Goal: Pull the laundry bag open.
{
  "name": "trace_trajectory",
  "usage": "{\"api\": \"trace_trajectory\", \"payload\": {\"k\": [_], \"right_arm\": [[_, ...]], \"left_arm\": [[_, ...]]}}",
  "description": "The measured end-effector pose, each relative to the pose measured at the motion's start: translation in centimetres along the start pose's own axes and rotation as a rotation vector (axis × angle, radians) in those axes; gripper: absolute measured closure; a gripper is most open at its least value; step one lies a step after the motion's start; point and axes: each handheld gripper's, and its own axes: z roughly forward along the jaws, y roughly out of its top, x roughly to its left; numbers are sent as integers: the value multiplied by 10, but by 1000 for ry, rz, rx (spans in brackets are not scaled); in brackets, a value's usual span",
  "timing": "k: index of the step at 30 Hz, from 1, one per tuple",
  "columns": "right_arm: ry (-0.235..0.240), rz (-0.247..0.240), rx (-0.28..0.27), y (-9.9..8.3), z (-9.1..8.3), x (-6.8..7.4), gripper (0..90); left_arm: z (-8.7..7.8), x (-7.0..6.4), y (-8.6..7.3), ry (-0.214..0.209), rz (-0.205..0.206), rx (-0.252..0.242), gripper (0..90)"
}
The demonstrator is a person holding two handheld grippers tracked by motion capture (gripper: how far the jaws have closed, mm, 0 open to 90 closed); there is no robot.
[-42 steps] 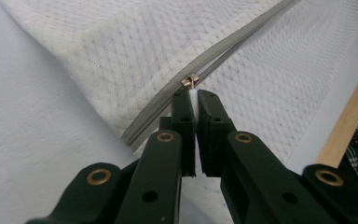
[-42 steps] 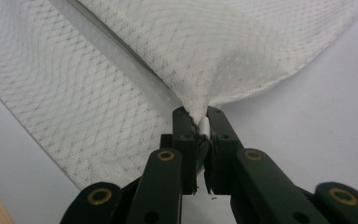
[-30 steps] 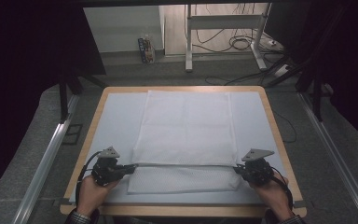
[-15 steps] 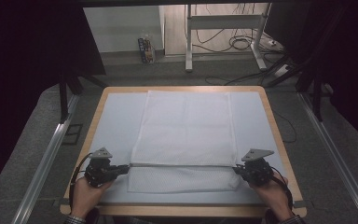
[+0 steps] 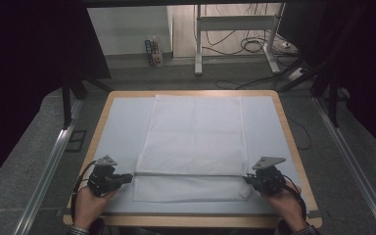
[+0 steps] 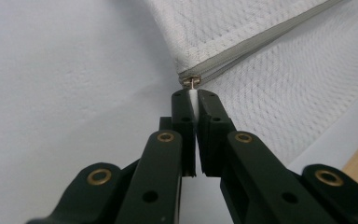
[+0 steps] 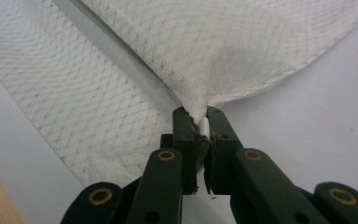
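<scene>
A white quilted fabric cover (image 5: 196,132) lies flat on the pale table mat (image 5: 122,122). A grey zipper (image 5: 191,174) runs across it near the front. At the zipper's left end, my left gripper (image 5: 130,177) is shut on the zipper pull (image 6: 192,83). In the left gripper view, a white tab sits pinched between the jaws of the left gripper (image 6: 194,95). At the zipper's right end, my right gripper (image 5: 246,179) is shut on the cover's edge. In the right gripper view, the fabric (image 7: 223,51) bunches into the tips of the right gripper (image 7: 198,116).
The table's wooden rim (image 5: 293,142) frames the mat, with its front edge just behind both hands. Metal rails (image 5: 49,166) run along either side on the floor. Desk legs and cables (image 5: 254,44) stand beyond the far edge.
My left gripper has moved a little to the left along the zipper line, taking the pull to the cover's left edge. The right gripper has stayed put.
</scene>
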Motion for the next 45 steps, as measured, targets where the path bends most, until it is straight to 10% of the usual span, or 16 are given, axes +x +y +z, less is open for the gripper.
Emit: {"api": "trace_trajectory", "payload": {"k": [16, 35, 45], "right_arm": [[9, -3, 28, -7, 3, -4, 734], [-28, -8, -76, -8, -3, -12, 178], [-11, 5, -133, -8, -14, -9, 48]], "left_arm": [[14, -6, -3, 22, 68, 57, 834], [13, -15, -2, 103, 126, -54, 112], [-1, -26, -3, 98, 140, -124, 48]]}}
